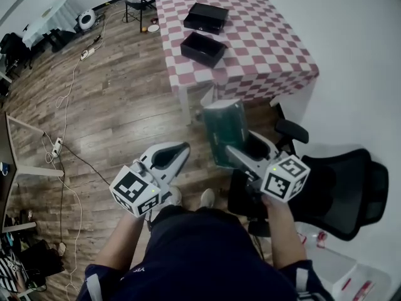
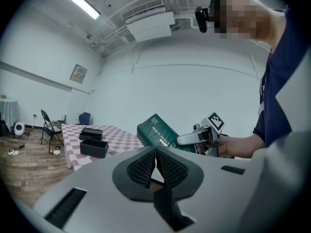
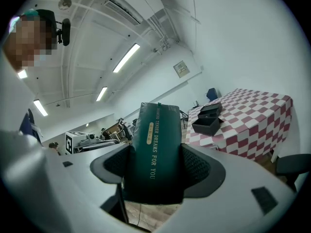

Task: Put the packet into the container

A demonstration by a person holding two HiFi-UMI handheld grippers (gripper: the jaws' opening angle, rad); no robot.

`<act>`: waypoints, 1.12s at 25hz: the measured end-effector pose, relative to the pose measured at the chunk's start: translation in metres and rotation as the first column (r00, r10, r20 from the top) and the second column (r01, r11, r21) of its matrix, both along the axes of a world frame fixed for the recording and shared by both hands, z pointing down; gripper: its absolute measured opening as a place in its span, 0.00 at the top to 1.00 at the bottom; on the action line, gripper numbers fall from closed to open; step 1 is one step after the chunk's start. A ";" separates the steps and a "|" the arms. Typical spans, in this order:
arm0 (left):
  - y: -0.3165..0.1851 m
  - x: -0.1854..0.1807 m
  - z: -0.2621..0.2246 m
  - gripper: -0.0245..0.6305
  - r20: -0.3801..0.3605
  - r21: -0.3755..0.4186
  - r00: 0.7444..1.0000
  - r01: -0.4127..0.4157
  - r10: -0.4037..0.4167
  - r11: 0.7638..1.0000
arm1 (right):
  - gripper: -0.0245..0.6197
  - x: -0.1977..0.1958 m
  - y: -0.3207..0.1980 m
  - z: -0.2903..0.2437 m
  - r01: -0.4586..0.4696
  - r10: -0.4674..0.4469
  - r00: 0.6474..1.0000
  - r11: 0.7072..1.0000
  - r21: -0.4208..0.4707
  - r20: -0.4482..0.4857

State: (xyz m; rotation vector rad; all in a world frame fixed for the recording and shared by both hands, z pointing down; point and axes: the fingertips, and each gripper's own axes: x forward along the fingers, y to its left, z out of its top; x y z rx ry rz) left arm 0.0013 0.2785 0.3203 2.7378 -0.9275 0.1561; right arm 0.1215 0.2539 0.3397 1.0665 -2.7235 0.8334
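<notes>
Right gripper [image 3: 154,174]: jaws spread wide and clamped across the lower end of the packet [image 3: 156,135], with the pads against its two long sides.
Left gripper [image 2: 155,165]: pads pressed together with nothing between them, held beside the right one.
Packet position: in the air, sticking out ahead of the right jaws over the wooden floor [image 1: 113,105], well short of the table [image 1: 276,55].
Packet feel: probably light. It is a green pouch with some body, and its smooth wrapper may slip. The free end could sway.
Where to hold: across the width works, though nearer the middle would likely be steadier.
Container [image 1: 203,47]: open black box on the checked cloth, with a second box [image 1: 206,16] just behind it.
Stage: carrying, not yet dropped in.
</notes>
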 end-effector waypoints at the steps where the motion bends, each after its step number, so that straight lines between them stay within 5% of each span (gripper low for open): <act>1: -0.001 0.001 -0.001 0.92 0.001 0.004 1.000 0.005 -0.005 1.000 | 0.43 0.002 -0.001 0.000 0.004 -0.004 1.000 1.000 0.001 0.000; 16: -0.017 0.031 0.005 0.92 0.022 0.016 0.997 0.074 -0.075 0.997 | 0.43 0.049 -0.028 0.009 0.042 -0.042 0.999 0.999 -0.004 0.002; 28: -0.098 0.029 0.031 0.92 -0.003 -0.017 0.998 0.060 -0.060 0.998 | 0.43 0.051 -0.103 0.031 0.019 -0.020 0.999 0.999 -0.036 -0.029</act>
